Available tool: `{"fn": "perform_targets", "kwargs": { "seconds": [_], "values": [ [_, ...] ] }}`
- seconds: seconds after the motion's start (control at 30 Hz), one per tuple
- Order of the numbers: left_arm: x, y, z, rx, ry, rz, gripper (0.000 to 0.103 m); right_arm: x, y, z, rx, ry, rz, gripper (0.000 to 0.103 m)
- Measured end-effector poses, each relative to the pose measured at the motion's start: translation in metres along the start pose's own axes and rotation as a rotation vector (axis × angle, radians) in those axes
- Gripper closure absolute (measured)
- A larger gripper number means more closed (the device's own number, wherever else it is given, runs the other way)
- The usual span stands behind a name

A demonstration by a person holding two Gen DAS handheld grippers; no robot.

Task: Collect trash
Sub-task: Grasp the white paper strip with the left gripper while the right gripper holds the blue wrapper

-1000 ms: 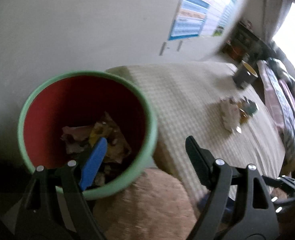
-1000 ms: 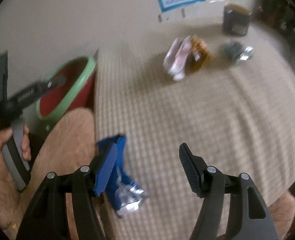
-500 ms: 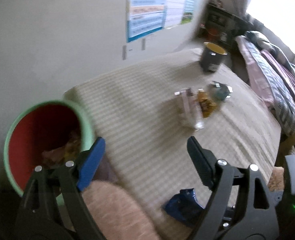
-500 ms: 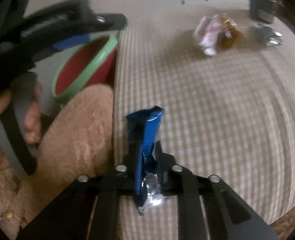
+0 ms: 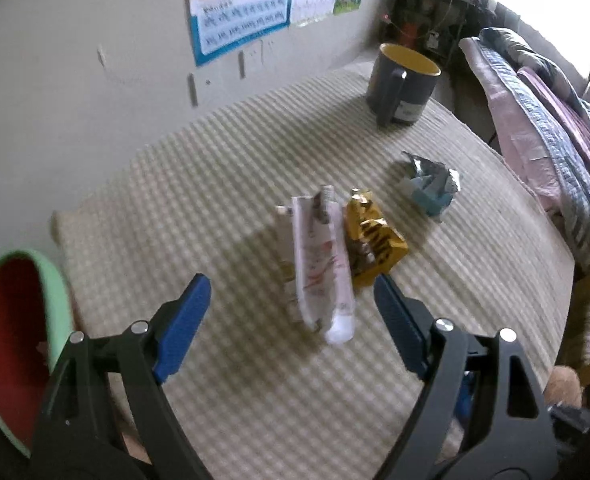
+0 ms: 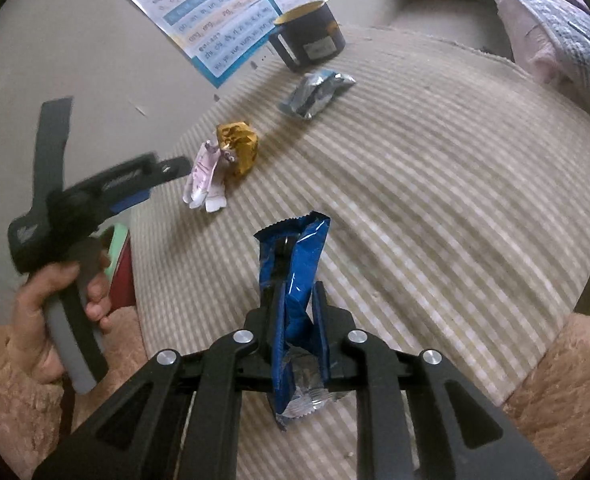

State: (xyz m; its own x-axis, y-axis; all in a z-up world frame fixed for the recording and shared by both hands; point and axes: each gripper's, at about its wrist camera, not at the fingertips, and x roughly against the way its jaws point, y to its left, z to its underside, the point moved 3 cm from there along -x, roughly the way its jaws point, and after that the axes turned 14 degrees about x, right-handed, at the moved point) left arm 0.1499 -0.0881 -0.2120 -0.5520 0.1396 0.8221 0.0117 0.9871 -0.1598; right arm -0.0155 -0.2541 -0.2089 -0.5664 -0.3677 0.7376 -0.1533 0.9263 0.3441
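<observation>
My right gripper is shut on a blue wrapper, held upright above the striped cloth. My left gripper is open and empty, hovering just short of a white-pink wrapper; it also shows in the right wrist view. A yellow wrapper lies against the white-pink one. A silver-teal wrapper lies farther right. The green bin with a red inside stands off the table's left edge. The right wrist view shows the white-pink wrapper, the yellow one and the silver one.
A dark mug with a yellow inside stands at the far side of the striped tablecloth. A wall with posters is behind. A bed with blankets is on the right.
My right gripper closed on the blue wrapper and lifted it. My left gripper swung away from the bin to the right, over the table toward the white-pink wrapper.
</observation>
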Motion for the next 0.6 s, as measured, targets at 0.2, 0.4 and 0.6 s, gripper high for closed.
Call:
{"fn": "perform_targets", "kwargs": {
  "seconds": [0.2,0.4,0.6],
  "values": [
    [-0.029,-0.008,-0.001,-0.049,0.031,-0.095,0.031,0.004,0.000,0.001,0.021,-0.010,-0.010,0.066],
    [-0.032,-0.014,0.004,-0.172,-0.037,-0.182,0.031,-0.005,-0.002,-0.002,-0.005,-0.009,-0.027,0.066],
    [-0.021,-0.017,0.004,-0.205,-0.155,-0.232,0.032,-0.006,-0.002,-0.001,-0.005,-0.006,-0.034,0.066]
  ]
}}
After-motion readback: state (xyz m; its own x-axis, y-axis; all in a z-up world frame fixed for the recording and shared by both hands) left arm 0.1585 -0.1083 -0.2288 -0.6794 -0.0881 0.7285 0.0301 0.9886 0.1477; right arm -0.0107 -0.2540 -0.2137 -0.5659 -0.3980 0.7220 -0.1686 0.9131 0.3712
